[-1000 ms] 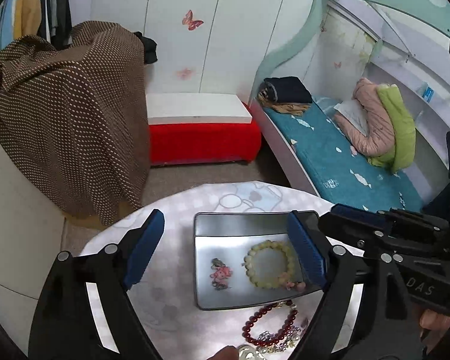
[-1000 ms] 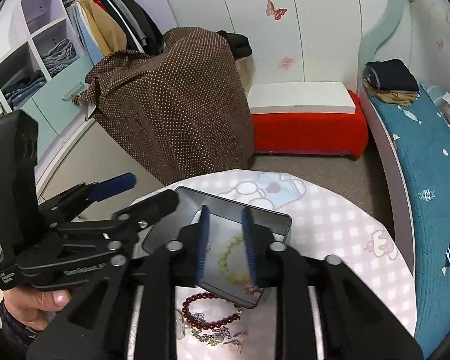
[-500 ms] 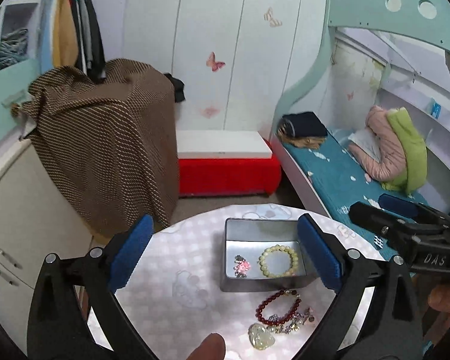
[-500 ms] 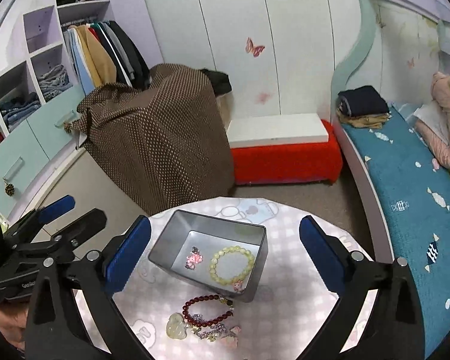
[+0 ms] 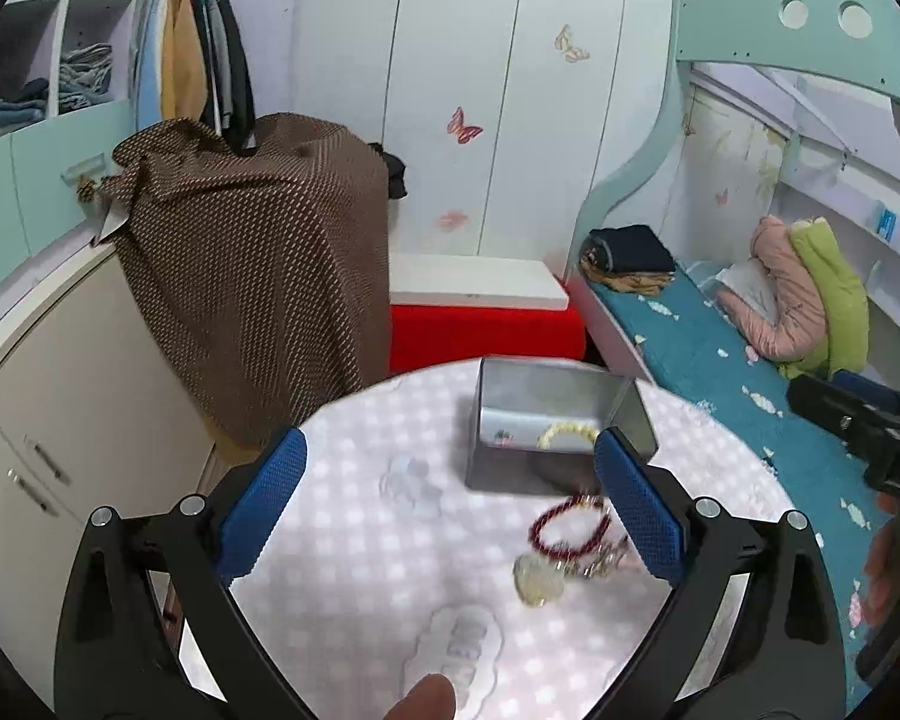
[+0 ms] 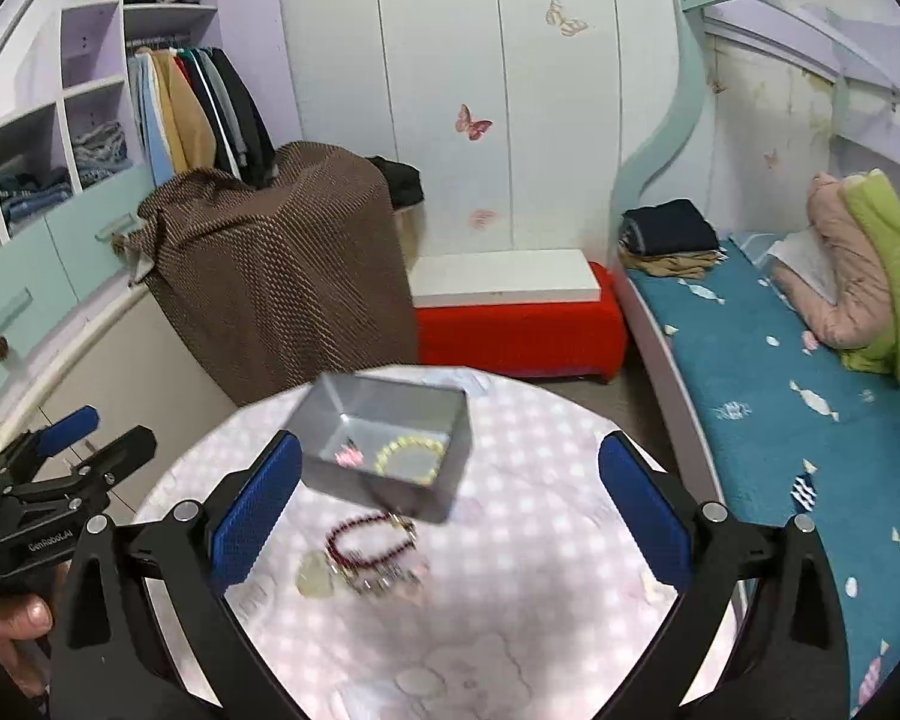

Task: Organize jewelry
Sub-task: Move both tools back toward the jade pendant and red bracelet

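Both the left gripper (image 5: 450,504) and right gripper (image 6: 450,504) hover released above the desk (image 6: 540,600); the red bracelet (image 6: 369,537) lies beside the tin (image 6: 390,450) near its far edge.

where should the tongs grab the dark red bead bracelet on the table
Probably the bare arc of the dark red bead bracelet nearest the grey tin, coming straight down with one finger inside the loop. It lies flat on the round table, and its near side touches the silver chain and pale pendant.
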A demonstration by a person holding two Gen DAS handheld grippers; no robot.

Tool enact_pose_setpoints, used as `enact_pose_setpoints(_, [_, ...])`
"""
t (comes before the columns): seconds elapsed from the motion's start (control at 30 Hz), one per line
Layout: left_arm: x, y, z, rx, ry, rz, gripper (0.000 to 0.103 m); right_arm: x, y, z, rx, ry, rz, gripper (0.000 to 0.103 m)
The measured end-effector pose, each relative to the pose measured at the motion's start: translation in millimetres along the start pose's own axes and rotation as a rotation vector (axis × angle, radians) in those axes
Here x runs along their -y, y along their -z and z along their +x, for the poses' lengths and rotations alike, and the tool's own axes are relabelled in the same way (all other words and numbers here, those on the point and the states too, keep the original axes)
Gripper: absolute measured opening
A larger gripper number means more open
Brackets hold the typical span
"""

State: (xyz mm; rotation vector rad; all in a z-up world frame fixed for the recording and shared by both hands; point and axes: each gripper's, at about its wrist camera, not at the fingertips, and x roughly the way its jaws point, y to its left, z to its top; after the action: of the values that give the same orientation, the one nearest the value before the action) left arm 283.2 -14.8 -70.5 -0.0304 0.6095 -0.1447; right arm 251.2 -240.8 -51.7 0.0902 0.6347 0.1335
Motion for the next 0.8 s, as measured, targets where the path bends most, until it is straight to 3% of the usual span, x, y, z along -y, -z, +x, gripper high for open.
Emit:
enact_pose_setpoints(0.3, [-1.4,47.1,5.2,-0.072,-0.038,-0.008,0.097,-2.2,44.8,3.9,-0.060,0.080,-0.055,0.095])
enact_pose_setpoints(0.8, [29.3,91.1,47.2,-0.198,-0.018,0.051,0.097,-7.5,85.6,39.0,-0.188,0.084,-0.086,0.095])
